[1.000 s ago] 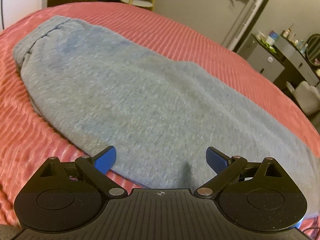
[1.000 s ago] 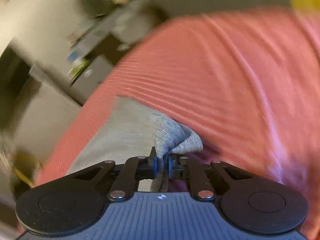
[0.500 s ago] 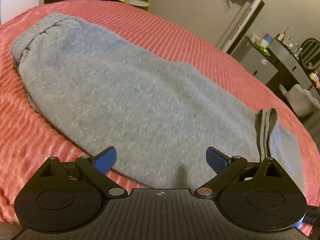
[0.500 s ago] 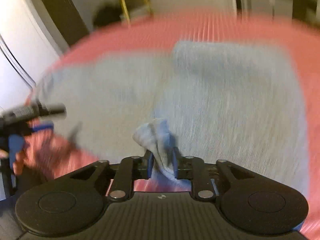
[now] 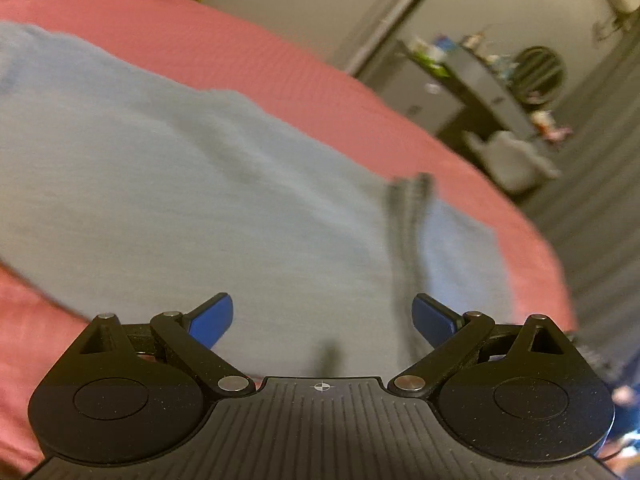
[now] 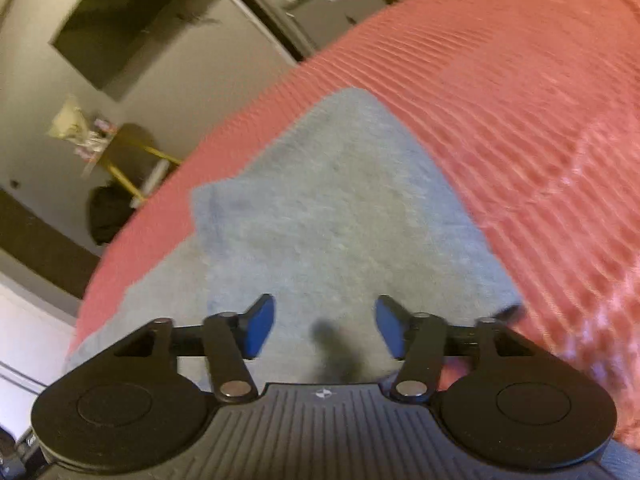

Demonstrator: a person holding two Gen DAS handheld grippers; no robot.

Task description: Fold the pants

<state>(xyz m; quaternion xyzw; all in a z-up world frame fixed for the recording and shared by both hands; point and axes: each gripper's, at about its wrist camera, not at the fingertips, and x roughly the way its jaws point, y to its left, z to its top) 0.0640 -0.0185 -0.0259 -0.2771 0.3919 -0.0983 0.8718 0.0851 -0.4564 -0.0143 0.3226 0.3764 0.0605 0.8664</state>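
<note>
Two grippers hover over the grey pants point(image 5: 192, 184), which lie flat on the pink ribbed bed point(image 6: 520, 112). The right gripper point(image 6: 325, 326) has its blue fingers point(image 6: 262, 322) apart and opening wider, with nothing pinched between them; grey cloth shows in the gap but lies below, on the bed. The left gripper point(image 5: 322, 320) has its fingers point(image 5: 212, 318) spread wide and empty as well.

The step in hand looks like the release of a folded end onto the rest of the garment. To do it well, the right fingers should open fully before the hand lifts away, so that no fleece snags on a pad and drags the fold askew. The hand should then rise clear rather than slide across the cloth. After that the fold deserves a check: edges lined up, no bunching under the top layer.

In the left view the pants fill the middle of the frame, running from the upper left toward the lower right, where a dark cuff or edge point(image 5: 408, 216) lies just beyond the right-hand finger. In the right view the cloth spreads ahead of both fingers, with a folded corner point(image 6: 208, 204) toward the left. Blur hides how neatly the layers match.
</note>
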